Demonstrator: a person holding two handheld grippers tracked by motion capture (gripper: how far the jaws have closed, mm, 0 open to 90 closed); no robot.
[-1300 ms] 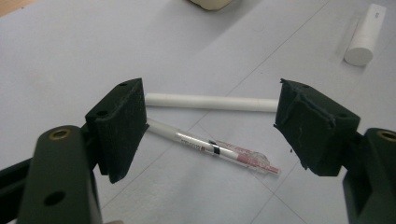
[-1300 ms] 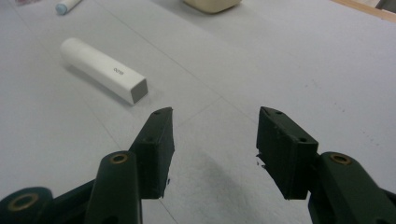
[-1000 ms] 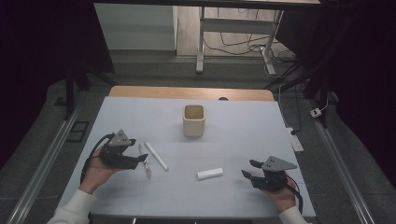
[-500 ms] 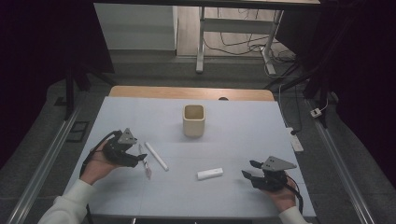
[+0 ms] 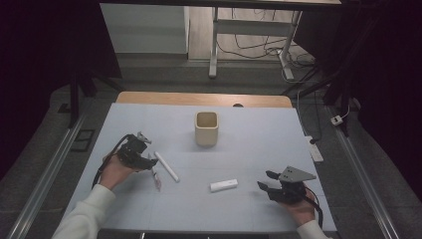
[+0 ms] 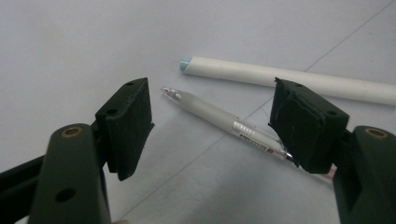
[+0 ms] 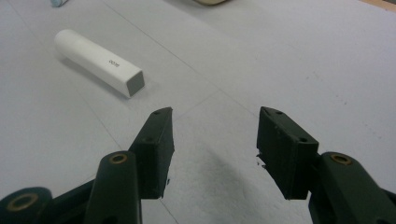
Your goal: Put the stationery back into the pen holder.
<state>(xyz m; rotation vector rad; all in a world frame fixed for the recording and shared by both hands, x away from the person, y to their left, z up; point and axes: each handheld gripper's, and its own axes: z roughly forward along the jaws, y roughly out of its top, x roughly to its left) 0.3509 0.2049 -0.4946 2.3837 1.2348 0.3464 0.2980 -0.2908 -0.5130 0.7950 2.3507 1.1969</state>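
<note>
A clear pen lies on the pale blue mat between the jaws of my left gripper. Those jaws are open, have just been closing a little, and their pads stand apart from the pen. Just beyond it lies a long white tube. In the high view the left gripper sits at the left, above the pen and beside the tube. A short white stick lies mid-table. My right gripper rests open to the right of it, nothing between its jaws; the stick lies ahead to the left.
A beige square cup stands upright at the middle back of the mat. A wooden table edge runs behind the mat. Metal rails flank the table, and cables lie on the floor beyond.
My left gripper has moved right and slightly down, coming over the pen. The right gripper, tube, stick and cup have stayed where they were.
</note>
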